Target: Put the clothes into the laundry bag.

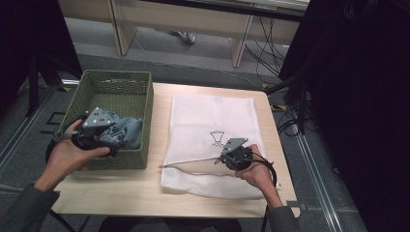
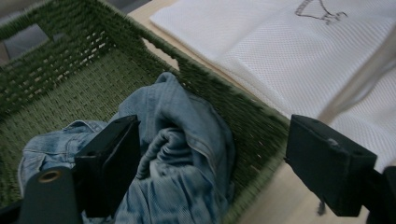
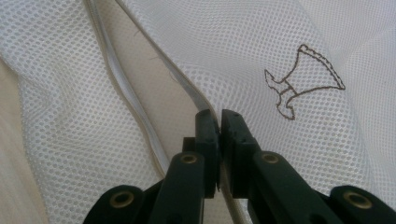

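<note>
I have the left gripper over the near end of the green woven basket at the left of the table, and in its own view the two jaws stand wide apart with nothing pressed between them. The denim garment lies bunched in the basket's near corner; one jaw rests against its folds while the other hangs outside the basket's rim, above the tabletop. My right gripper is clamped on the white mesh laundry bag, which lies flat on the table just beside the basket, its far end toward the far edge of the table. The jaws are pinched together on the edge of the bag's opening, along the zipper, and the upper layer of mesh is lifted there so that the mouth gapes a little toward the basket. A small dark emblem is stitched on the mesh just beyond the jaws. In the high view my right hand sits over the near right part of the bag.
</note>
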A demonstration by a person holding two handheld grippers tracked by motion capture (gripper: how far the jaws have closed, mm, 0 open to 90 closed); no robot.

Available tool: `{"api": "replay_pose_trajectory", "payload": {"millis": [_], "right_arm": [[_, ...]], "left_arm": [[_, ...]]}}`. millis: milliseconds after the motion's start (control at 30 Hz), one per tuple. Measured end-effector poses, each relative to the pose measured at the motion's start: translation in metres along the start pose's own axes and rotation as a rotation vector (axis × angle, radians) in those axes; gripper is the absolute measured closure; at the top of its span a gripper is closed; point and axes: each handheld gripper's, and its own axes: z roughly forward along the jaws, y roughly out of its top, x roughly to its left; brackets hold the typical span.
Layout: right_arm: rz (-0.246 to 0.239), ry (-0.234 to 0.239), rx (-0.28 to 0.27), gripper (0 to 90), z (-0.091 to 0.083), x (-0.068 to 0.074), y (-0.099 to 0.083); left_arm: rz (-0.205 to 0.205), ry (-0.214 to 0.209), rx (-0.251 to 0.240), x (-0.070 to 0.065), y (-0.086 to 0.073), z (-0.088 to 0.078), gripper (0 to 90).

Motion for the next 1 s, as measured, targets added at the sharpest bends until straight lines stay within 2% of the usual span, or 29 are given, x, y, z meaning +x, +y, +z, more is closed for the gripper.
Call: {"api": "replay_pose_trajectory", "payload": {"millis": [33, 100, 133, 200, 233, 267, 300, 333, 367, 433, 467, 500, 533, 567, 633, 667, 700, 733, 800, 833, 867, 933, 1000], "right_arm": [[-0.022, 0.002, -0.001, 86.3, 0.001, -0.001, 0.000], [-0.008, 0.006, 0.016, 86.3, 0.002, 0.000, 0.000], [-0.013, 0.013, 0.018, 86.3, 0.003, 0.000, 0.000], [-0.015, 0.000, 0.003, 86.2, 0.003, 0.000, -0.001], [-0.014, -0.001, 0.002, 86.2, 0.003, -0.001, -0.002], [-0.010, 0.001, 0.003, 86.2, 0.003, 0.000, -0.002], [-0.012, 0.002, 0.004, 86.2, 0.003, -0.001, -0.003], [-0.012, -0.001, 0.006, 86.1, 0.003, -0.001, -0.003], [-0.008, 0.004, 0.004, 86.0, 0.003, -0.002, -0.003], [0.000, 0.007, 0.007, 86.1, 0.004, -0.002, -0.003], [-0.002, 0.007, 0.007, 86.1, 0.004, -0.002, -0.004], [-0.003, 0.007, 0.008, 86.0, 0.005, -0.002, -0.003], [-0.006, 0.009, 0.009, 86.1, 0.005, -0.003, -0.003], [-0.018, -0.001, 0.011, 86.0, 0.005, -0.002, -0.003], [-0.006, 0.002, 0.013, 86.0, 0.004, -0.002, -0.003], [-0.010, 0.004, 0.006, 86.0, 0.004, -0.002, -0.003], [-0.003, 0.007, 0.008, 86.0, 0.004, -0.002, -0.003], [-0.003, 0.007, 0.010, 86.0, 0.004, -0.003, -0.004], [-0.004, 0.006, 0.009, 86.0, 0.005, -0.003, -0.004], [-0.004, 0.006, 0.010, 86.0, 0.005, -0.003, -0.004], [-0.004, 0.007, 0.009, 86.0, 0.005, -0.003, -0.004], [0.002, 0.009, 0.006, 85.8, 0.005, -0.003, -0.005], [0.001, 0.006, 0.007, 85.7, 0.005, -0.004, -0.006]], "left_arm": [[-0.018, -0.005, 0.007, 0.006, 0.002, 0.008, 18.6], [-0.025, -0.036, 0.077, 0.014, 0.005, 0.024, 18.9], [-0.049, -0.049, 0.098, 0.017, 0.005, 0.034, 18.9], [-0.076, -0.041, 0.136, 0.021, 0.004, 0.053, 19.8], [-0.067, -0.034, 0.166, 0.026, 0.003, 0.062, 21.0], [-0.087, -0.036, 0.187, 0.029, 0.001, 0.072, 20.8], [-0.085, -0.040, 0.221, 0.034, -0.002, 0.081, 19.1], [-0.085, -0.040, 0.221, 0.034, -0.002, 0.081, 17.6], [-0.152, -0.076, 0.413, 0.039, -0.001, 0.096, 17.2], [-0.121, -0.099, 0.495, 0.039, 0.000, 0.103, 17.9], [-0.133, -0.106, 0.510, 0.036, 0.002, 0.106, 25.0], [-0.066, -0.110, 0.528, 0.040, 0.004, 0.106, 34.7], [-0.020, -0.100, 0.523, 0.041, 0.006, 0.109, 44.8], [-0.030, -0.110, 0.534, 0.042, 0.007, 0.111, 51.4], [-0.009, -0.087, 0.522, 0.049, 0.008, 0.116, 61.1], [-0.009, -0.087, 0.522, 0.049, 0.008, 0.116, 62.7], [-0.098, -0.024, 0.450, 0.057, 0.005, 0.121, 63.4], [-0.111, 0.010, 0.431, 0.062, 0.005, 0.122, 63.7], [-0.160, 0.114, 0.373, 0.072, 0.005, 0.125, 63.7], [-0.171, 0.142, 0.355, 0.075, 0.004, 0.128, 62.6], [-0.189, 0.139, 0.358, 0.076, 0.004, 0.130, 59.0], [-0.232, 0.080, 0.364, 0.073, 0.003, 0.133, 46.8], [-0.210, 0.079, 0.377, 0.068, 0.003, 0.132, 32.5]]}}
